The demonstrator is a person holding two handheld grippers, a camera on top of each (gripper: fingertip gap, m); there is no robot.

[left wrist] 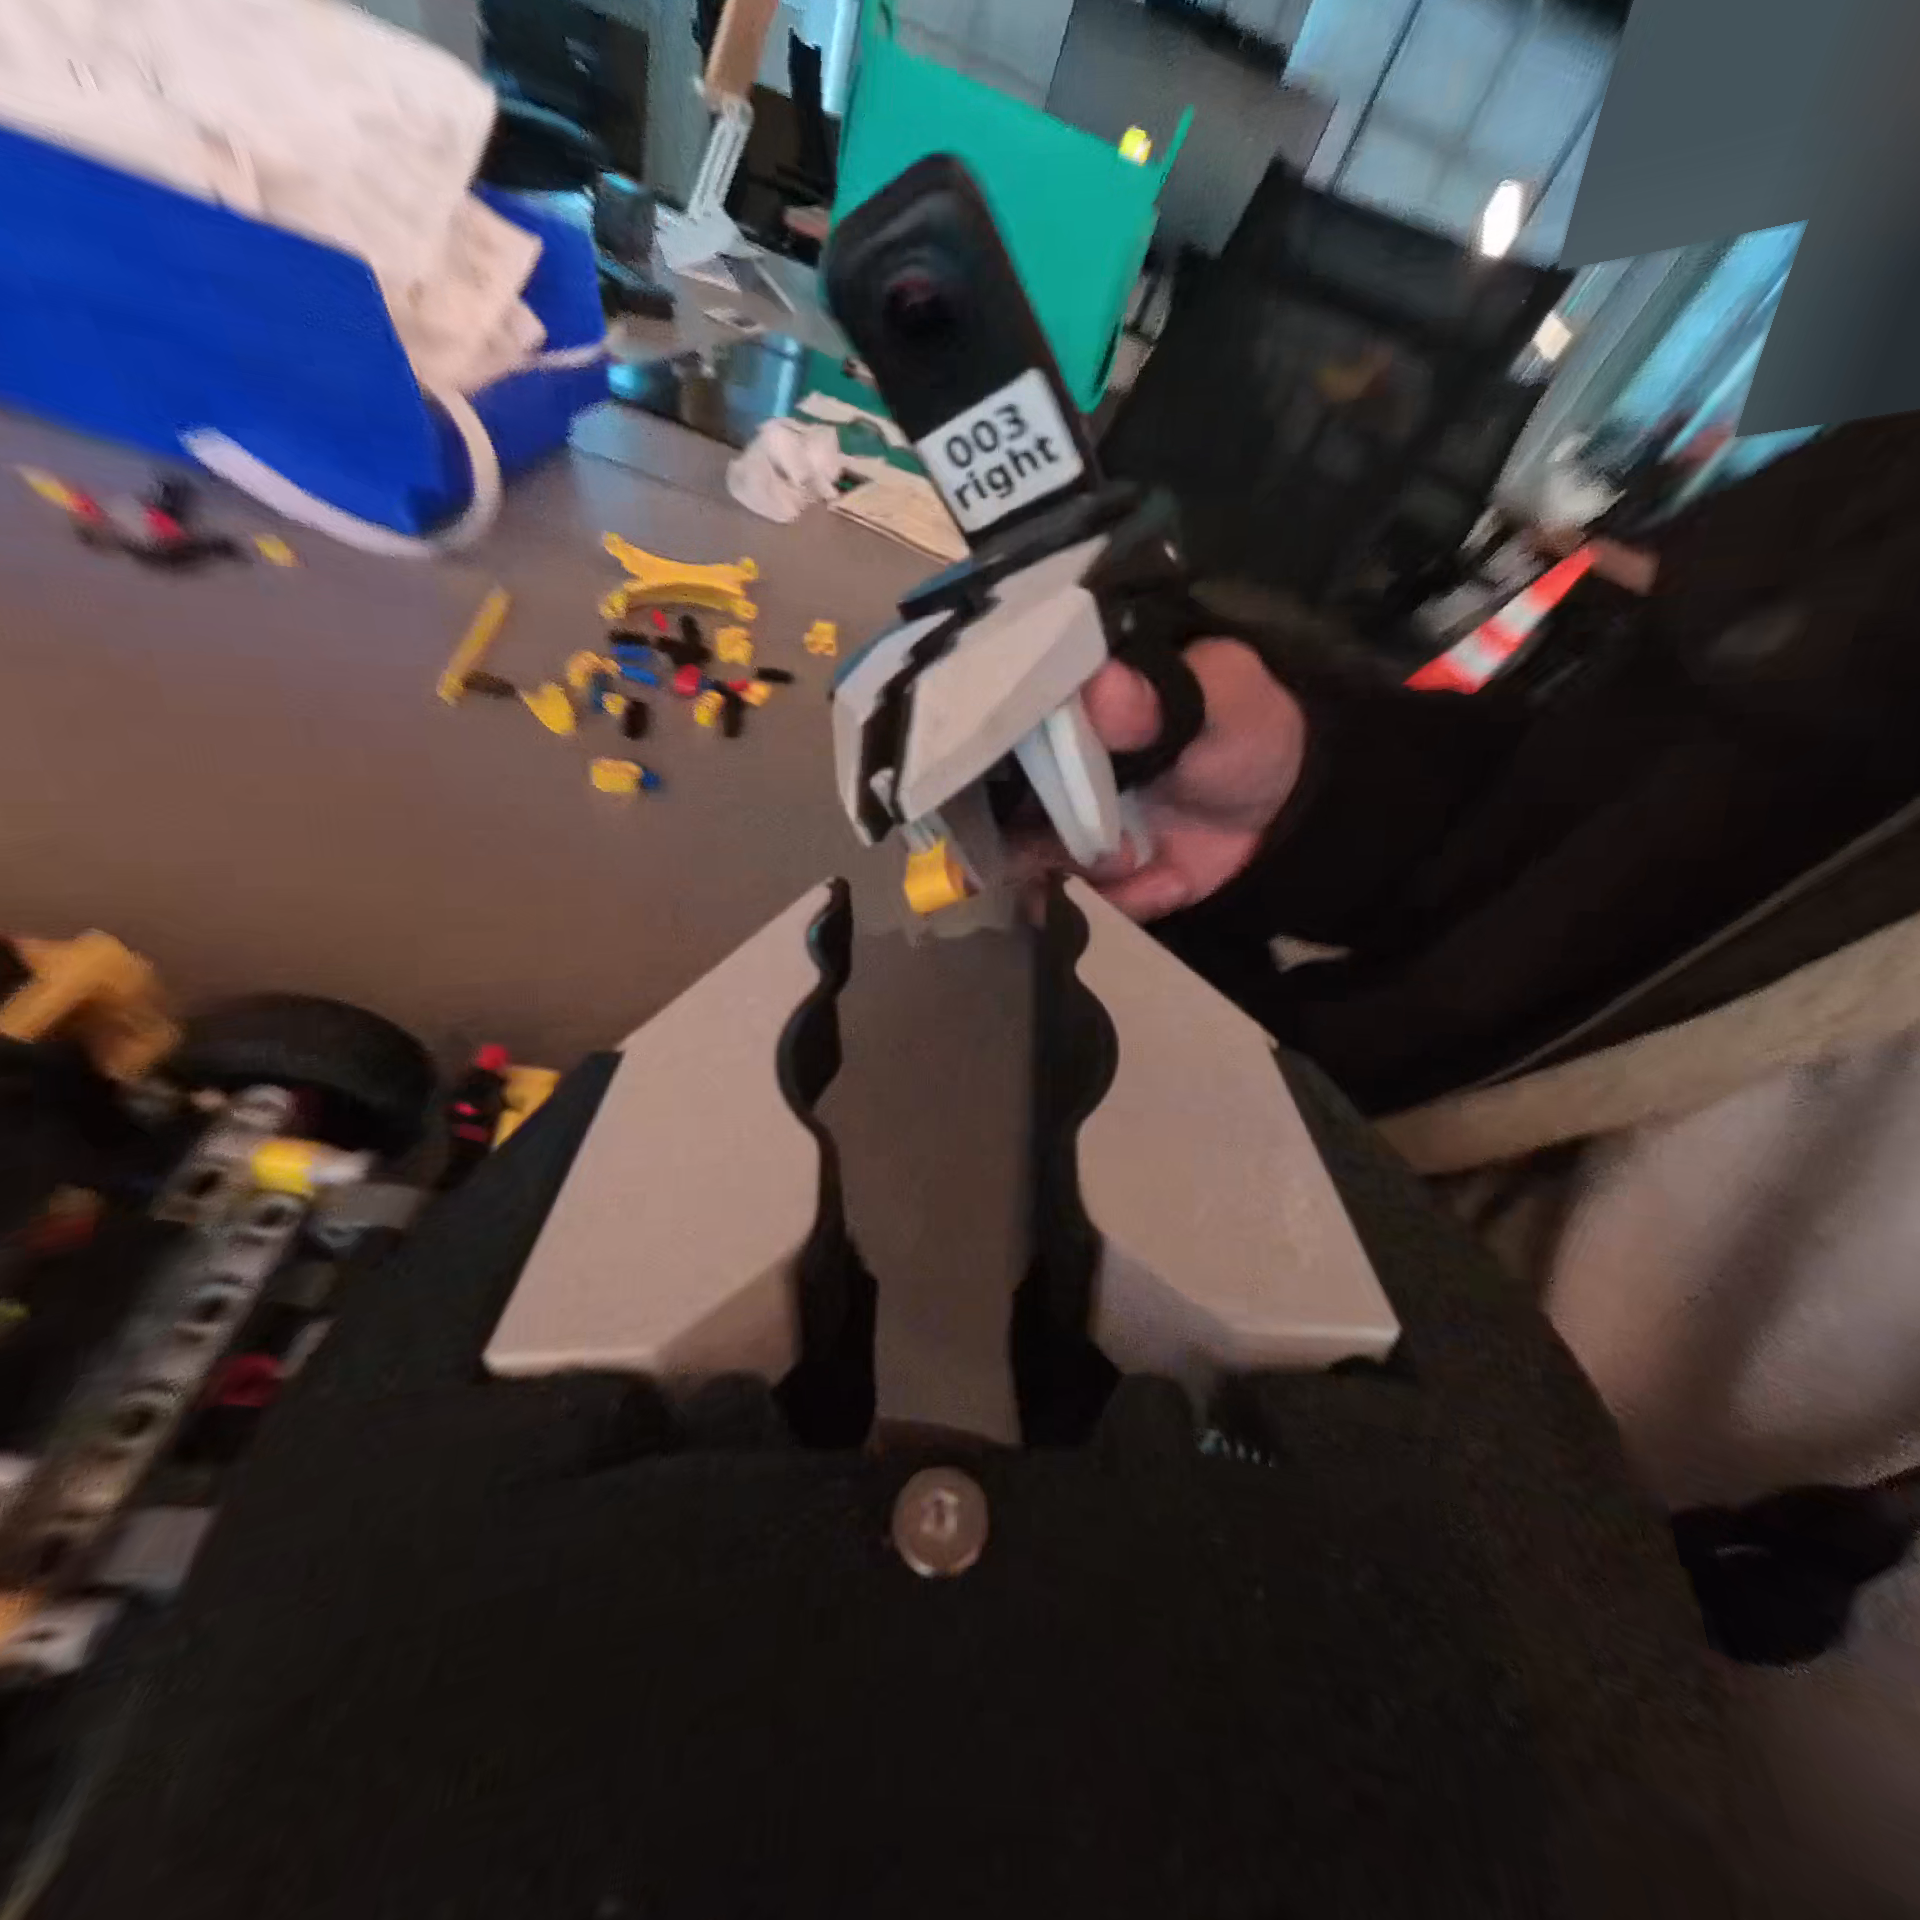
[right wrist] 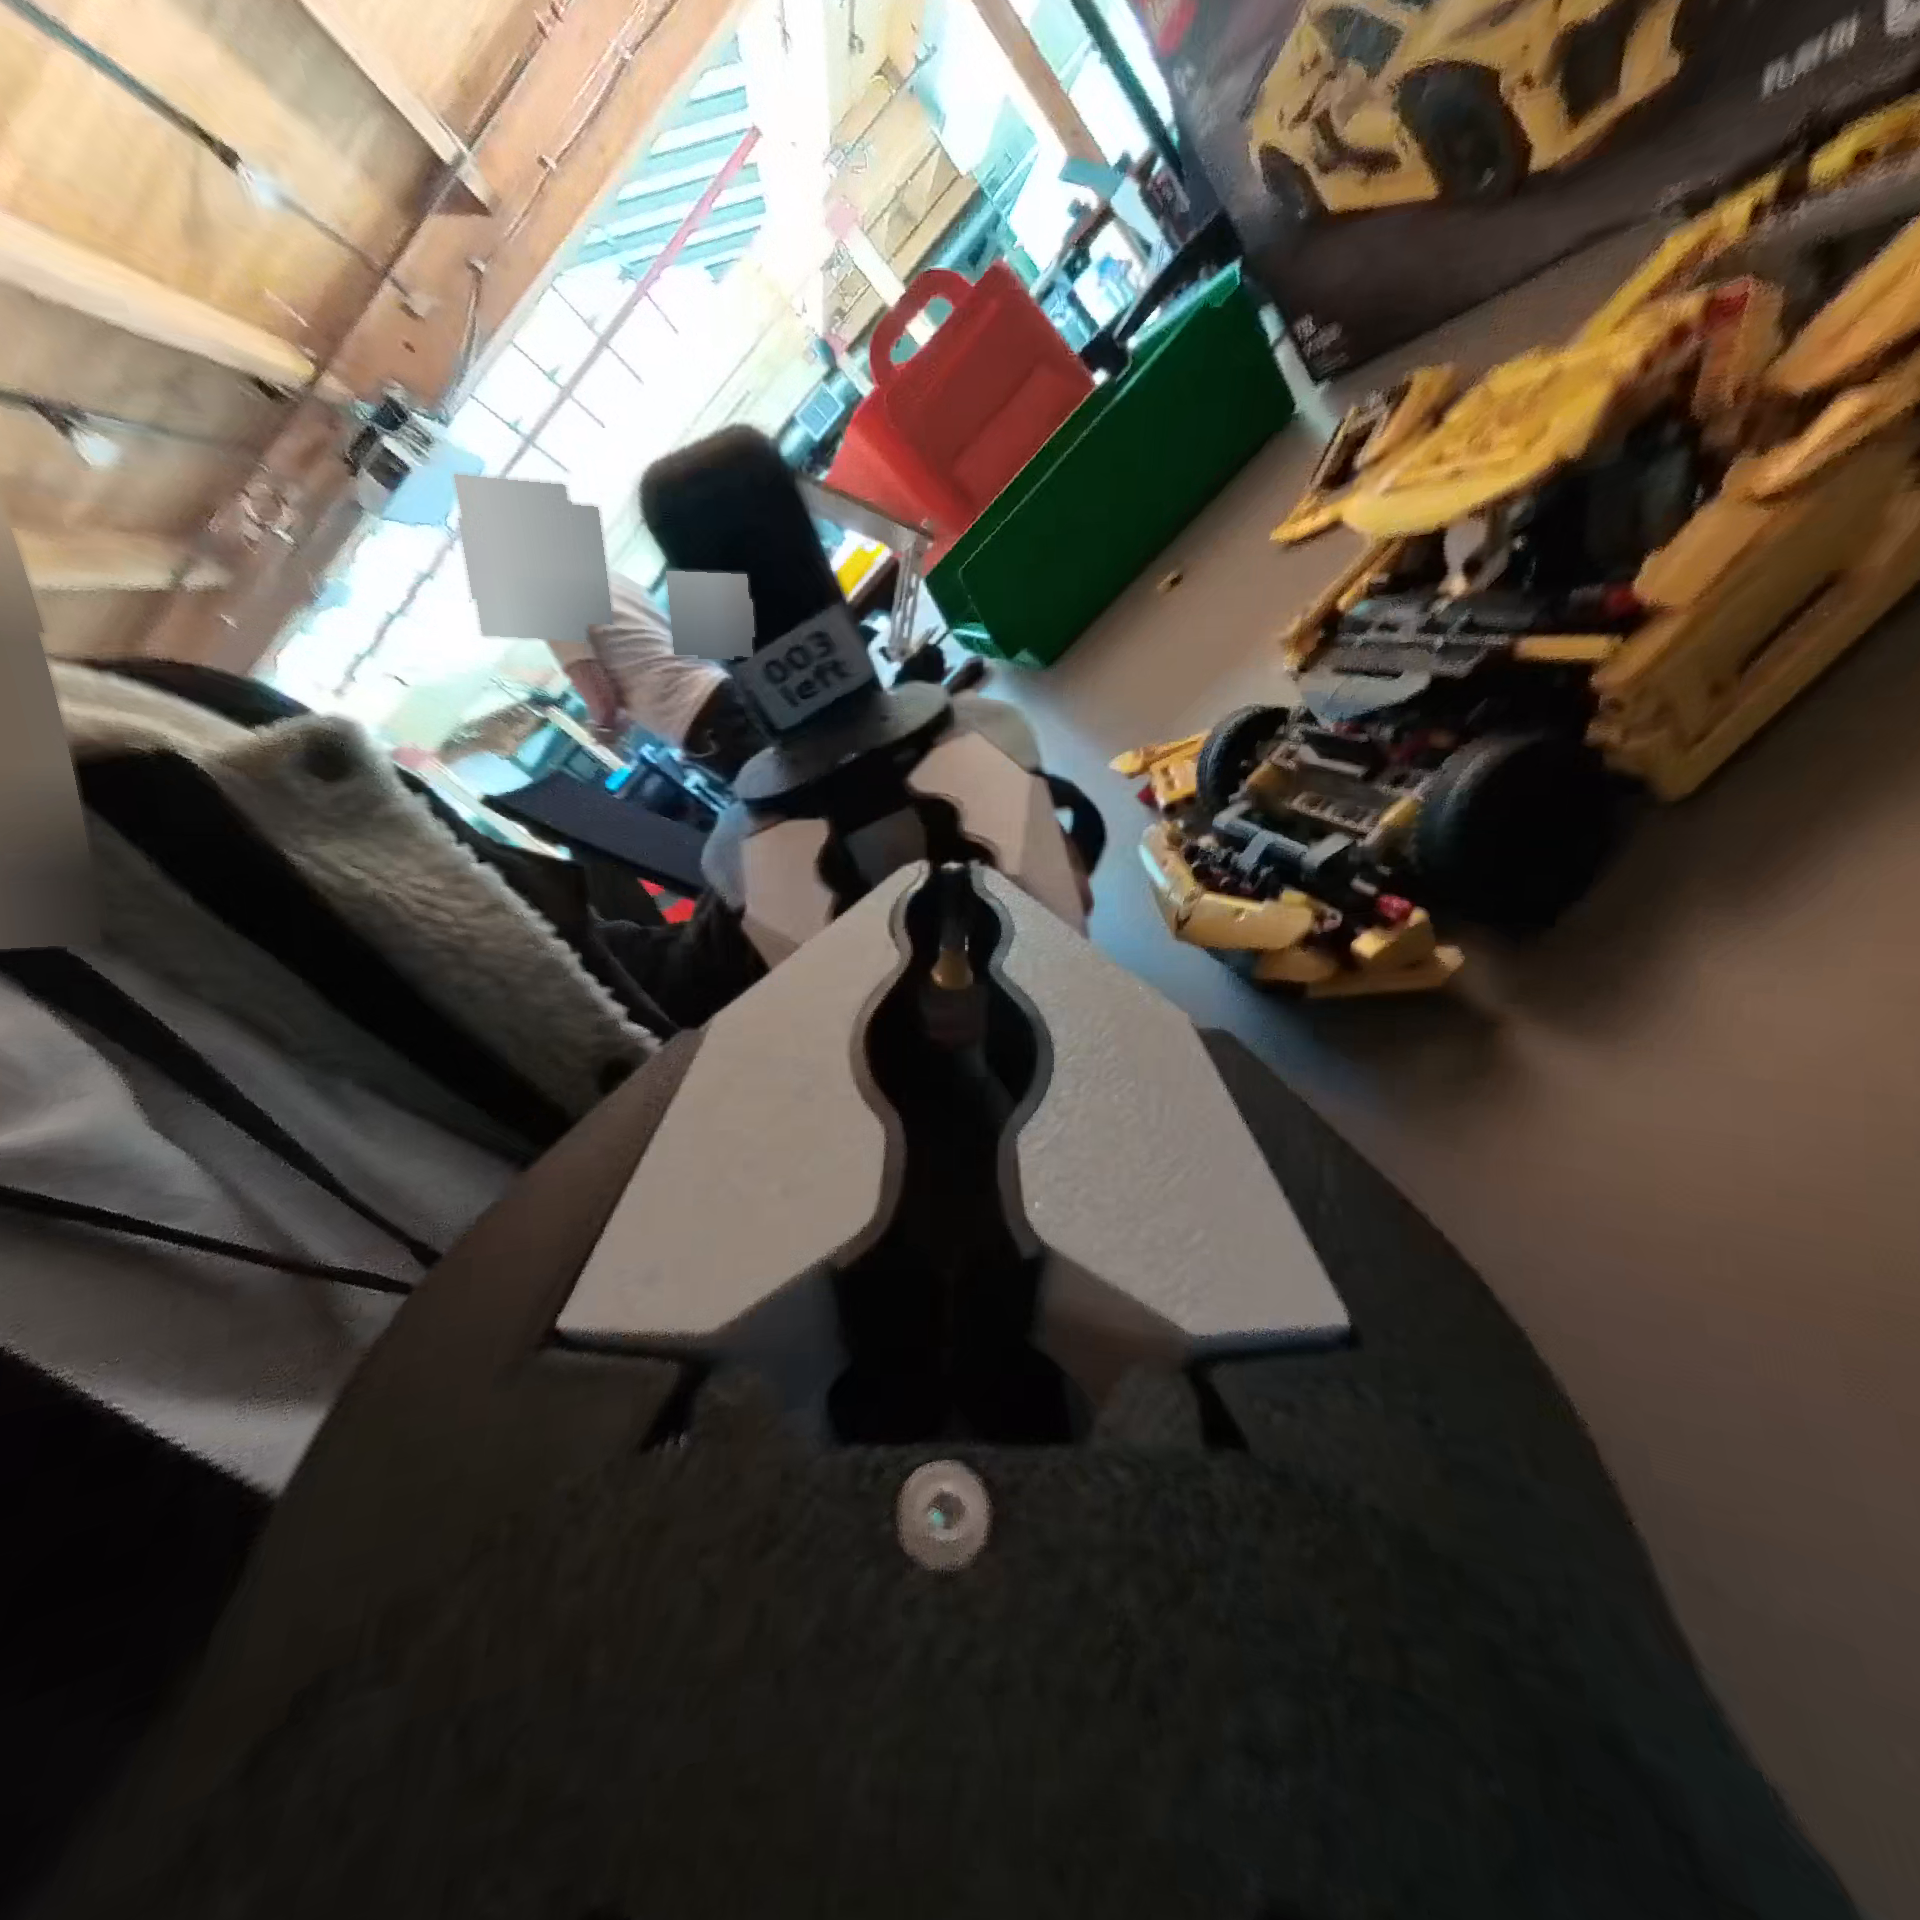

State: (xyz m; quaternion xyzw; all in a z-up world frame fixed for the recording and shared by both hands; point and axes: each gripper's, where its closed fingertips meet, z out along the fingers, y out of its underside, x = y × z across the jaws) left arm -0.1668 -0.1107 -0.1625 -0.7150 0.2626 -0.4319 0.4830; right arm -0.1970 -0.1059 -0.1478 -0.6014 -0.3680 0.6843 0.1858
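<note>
My right gripper (right wrist: 951,883) is shut on a small yellow brick piece (right wrist: 951,951), pinched at the fingertips. In the left wrist view, the right gripper (left wrist: 925,842) points down towards me, the yellow piece (left wrist: 935,883) sticking out of its tips. A person's hand (left wrist: 1216,769) holds its grip. My left gripper (left wrist: 951,904) is open and empty. Its tips lie either side of the yellow piece, just below it. The left gripper (right wrist: 883,831) faces mine closely in the right wrist view, its tips hidden behind my fingers.
A loose pile of yellow, black, blue and red brick pieces (left wrist: 665,665) lies on the grey table (left wrist: 260,810). A blue bag (left wrist: 208,332) stands at the back left. A partly built yellow brick car (right wrist: 1507,675) stands close by, with a green bin (right wrist: 1122,499) and a red bag (right wrist: 966,405) behind. My two grippers' fingertips are within a few centimetres of each other.
</note>
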